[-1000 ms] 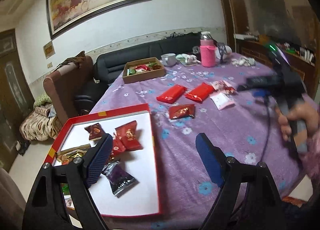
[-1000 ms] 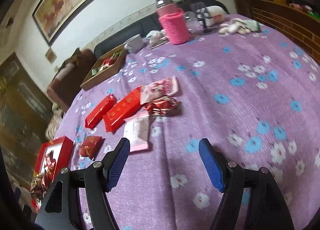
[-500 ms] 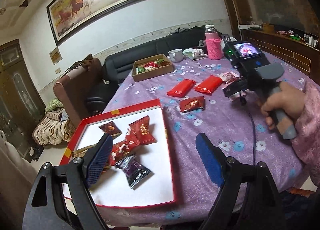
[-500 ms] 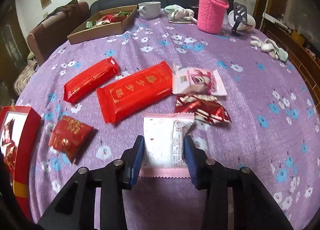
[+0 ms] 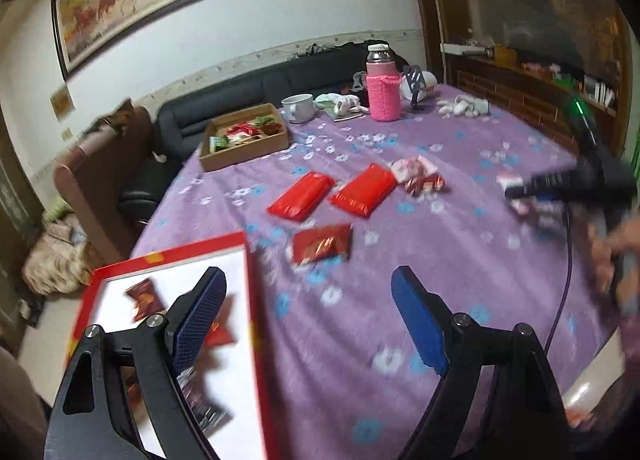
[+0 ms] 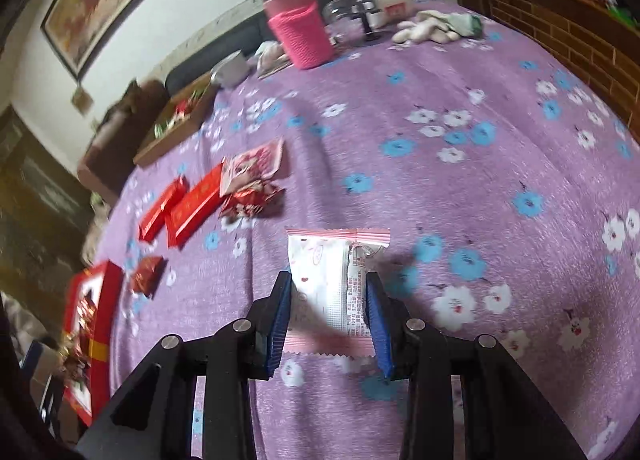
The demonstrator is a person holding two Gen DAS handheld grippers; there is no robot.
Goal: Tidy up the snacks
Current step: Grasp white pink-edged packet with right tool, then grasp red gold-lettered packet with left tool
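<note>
My right gripper is shut on a white and pink snack packet and holds it above the purple flowered tablecloth. It shows blurred at the right of the left wrist view. My left gripper is open and empty, over the right edge of the red tray, which holds several wrapped snacks. Two long red packets, a small red packet and a pink-and-red pair of packets lie on the cloth.
A brown cardboard box with snacks stands at the far side. A pink-sleeved bottle, a cup, cloths and a white item stand at the back. A black sofa is behind the table.
My right gripper has closed on the white and pink packet and lifted it off the cloth, moving right and back. My left gripper has shifted right over the tray's edge.
</note>
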